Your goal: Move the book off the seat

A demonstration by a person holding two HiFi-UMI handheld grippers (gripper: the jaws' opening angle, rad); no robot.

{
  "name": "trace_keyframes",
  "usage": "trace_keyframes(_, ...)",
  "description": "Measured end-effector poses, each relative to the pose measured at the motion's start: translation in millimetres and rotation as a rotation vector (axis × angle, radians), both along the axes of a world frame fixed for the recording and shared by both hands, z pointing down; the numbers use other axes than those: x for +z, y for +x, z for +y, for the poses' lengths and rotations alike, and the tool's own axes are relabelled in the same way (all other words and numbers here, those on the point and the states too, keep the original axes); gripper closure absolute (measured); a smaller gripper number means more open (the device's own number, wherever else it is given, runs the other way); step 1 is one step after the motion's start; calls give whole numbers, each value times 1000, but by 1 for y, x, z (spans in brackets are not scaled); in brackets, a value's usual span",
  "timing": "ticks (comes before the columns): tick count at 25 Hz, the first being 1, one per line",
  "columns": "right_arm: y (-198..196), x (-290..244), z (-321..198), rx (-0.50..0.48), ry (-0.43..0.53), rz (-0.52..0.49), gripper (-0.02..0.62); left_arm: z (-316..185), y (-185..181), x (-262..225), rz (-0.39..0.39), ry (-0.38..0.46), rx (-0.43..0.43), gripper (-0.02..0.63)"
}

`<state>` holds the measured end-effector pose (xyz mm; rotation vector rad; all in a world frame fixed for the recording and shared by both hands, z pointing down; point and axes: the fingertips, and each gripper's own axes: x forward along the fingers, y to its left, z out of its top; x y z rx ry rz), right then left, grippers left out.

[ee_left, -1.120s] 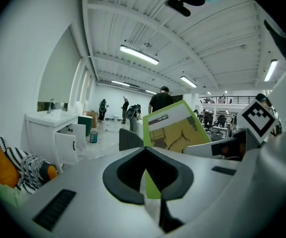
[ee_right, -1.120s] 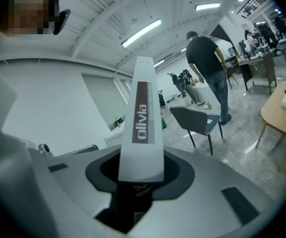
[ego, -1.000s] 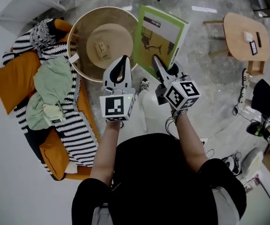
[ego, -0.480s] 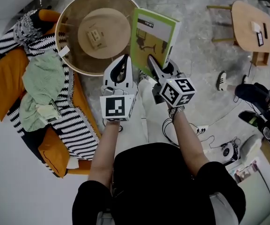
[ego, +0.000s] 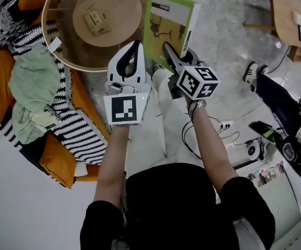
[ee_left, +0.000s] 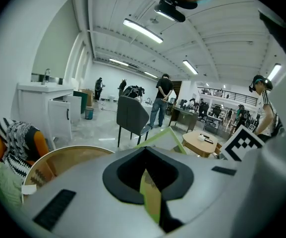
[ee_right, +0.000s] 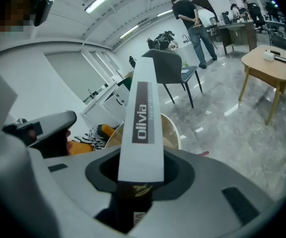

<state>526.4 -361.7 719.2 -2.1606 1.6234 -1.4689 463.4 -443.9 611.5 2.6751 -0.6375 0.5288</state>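
1. Right gripper: jaws clamped on the spine of the book. The white spine with its dark printed band stands up out of the jaw gap, pressed from both sides
2. Left gripper: jaws closed on a thin green edge of the same book, which shows as a narrow strip running down the jaw gap. The rest of the book rises beyond the jaw tips
3. Book, head view: green-bordered cover with a white panel, held tilted in the air. The left gripper meets its lower left edge and the right gripper its lower right, on the spine side
4. Place of the book: off the seat and well apart from it, over the grey stone floor. In the head view its left edge overlaps the right-hand rim of the round bench; contact between the two cannot be judged
5. Round bench: pale wooden rim around a lower wooden disc, which carries a small flat object near its middle
6. Seat: orange, along the left edge of the head view. It carries a black-and-white striped blanket and a pale green cloth lying on the blanket
7. The person's forearms reach up from the bottom of the head view, one behind each gripper
8. Surroundings: a wooden bench with small items in the upper right corner of the head view, and a grey chair and a standing person farther off in the left gripper view
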Motion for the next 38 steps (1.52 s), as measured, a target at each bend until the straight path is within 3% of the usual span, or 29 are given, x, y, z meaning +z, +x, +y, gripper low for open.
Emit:
trace_keyframes(12,-5,95,-10,-22,-48,-92,458,-1,9,72,-36,-19,39,597)
trace_keyframes(22,-12,136,-19,-38,-21,-142,459,10,4,119,-43,-71,32,597)
trace_keyframes(32,-22,159,-22,-51,-15,-216,457,5,8,133,-29,-62,28,597)
trace_keyframes(38,-14,163,-17,-42,-36,-196,443,8,11,133,-26,-55,36,597)
